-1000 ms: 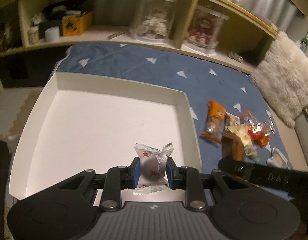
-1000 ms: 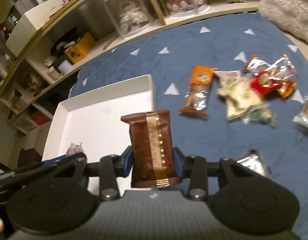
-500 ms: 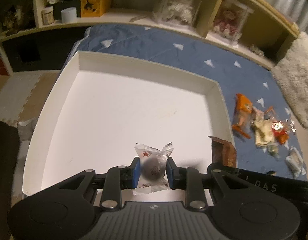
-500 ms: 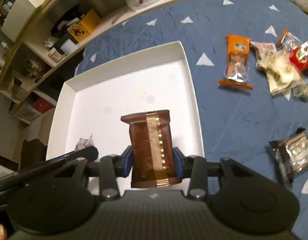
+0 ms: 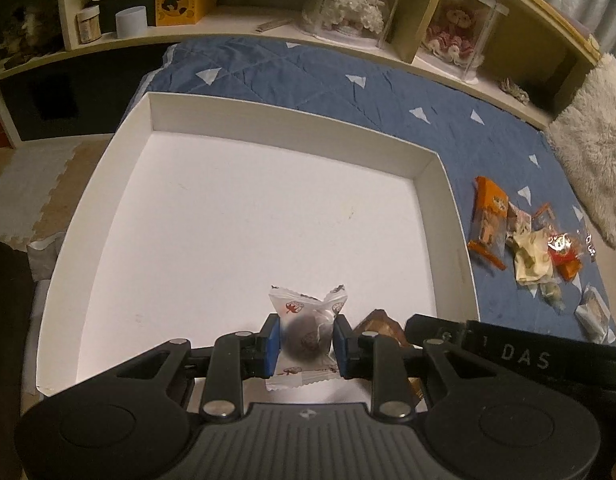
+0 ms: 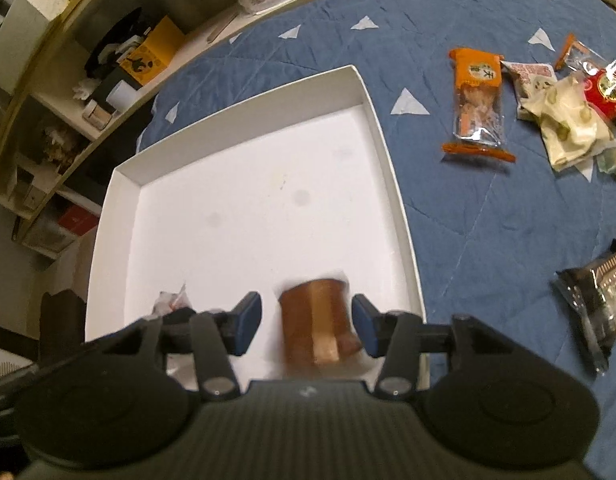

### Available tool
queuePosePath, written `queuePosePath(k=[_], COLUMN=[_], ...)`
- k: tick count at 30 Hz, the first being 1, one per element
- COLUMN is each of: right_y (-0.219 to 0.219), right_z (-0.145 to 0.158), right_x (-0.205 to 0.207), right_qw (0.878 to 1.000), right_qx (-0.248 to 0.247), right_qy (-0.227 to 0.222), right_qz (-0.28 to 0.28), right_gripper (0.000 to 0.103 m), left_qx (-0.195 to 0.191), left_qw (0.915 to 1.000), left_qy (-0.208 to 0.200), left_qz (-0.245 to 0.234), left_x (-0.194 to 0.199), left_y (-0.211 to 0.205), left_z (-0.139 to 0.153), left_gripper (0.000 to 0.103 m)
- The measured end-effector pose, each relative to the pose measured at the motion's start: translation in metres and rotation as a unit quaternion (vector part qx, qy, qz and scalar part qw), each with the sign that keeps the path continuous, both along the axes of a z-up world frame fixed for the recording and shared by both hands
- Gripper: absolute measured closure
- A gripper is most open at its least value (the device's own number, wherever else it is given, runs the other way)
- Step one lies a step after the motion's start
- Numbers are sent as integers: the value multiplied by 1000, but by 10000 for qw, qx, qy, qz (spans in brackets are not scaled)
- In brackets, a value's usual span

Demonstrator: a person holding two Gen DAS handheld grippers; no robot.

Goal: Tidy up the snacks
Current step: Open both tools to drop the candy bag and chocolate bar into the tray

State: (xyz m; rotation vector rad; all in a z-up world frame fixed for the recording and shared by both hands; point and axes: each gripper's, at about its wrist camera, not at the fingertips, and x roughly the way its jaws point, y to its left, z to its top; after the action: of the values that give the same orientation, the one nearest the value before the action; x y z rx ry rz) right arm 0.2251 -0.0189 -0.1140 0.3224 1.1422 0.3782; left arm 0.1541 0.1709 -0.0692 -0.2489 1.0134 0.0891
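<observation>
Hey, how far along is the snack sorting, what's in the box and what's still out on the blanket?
Early days. The right gripper has just been opening; the brown packet sits loose between its pads, over the white box. The left gripper clamps a clear-wrapped round snack above the box floor. Left: the orange packet, the pile beside it and a dark packet on the blanket.

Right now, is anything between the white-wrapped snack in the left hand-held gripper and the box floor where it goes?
Nothing visible. The left hand-held gripper holds the white-wrapped snack over bare floor of the white box; the brown packet lies off to its right.
</observation>
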Motion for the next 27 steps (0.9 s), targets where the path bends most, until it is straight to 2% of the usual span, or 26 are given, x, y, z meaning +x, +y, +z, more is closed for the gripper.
queuePosePath(k=[7, 8, 10, 13, 23, 27], right_y=[-7, -8, -10, -12, -19, -22], right_z=[2, 3, 4, 7, 8, 8], right_x=[-3, -4, -5, -7, -11, -12], right_qw=[9999, 9999, 9998, 9996, 9990, 9989], right_qx=[-158, -166, -189, -244, -390, -398], right_qy=[35, 24, -11, -68, -109, -123], right_qz=[28, 40, 82, 129, 184, 205], right_gripper=[46, 46, 46, 46, 46, 46], left_qx=[73, 98, 179, 261, 348, 440], left_qw=[9996, 9995, 9991, 9988, 9986, 9984], left_qy=[220, 280, 342, 377, 386, 349], left_qz=[-129, -143, -152, -172, -118, -85], left_x=[3, 3, 3, 2, 0, -2], left_y=[-6, -7, -8, -9, -8, -8], left_z=[-7, -8, -10, -10, -8, -5], left_gripper=[70, 67, 48, 39, 33, 25])
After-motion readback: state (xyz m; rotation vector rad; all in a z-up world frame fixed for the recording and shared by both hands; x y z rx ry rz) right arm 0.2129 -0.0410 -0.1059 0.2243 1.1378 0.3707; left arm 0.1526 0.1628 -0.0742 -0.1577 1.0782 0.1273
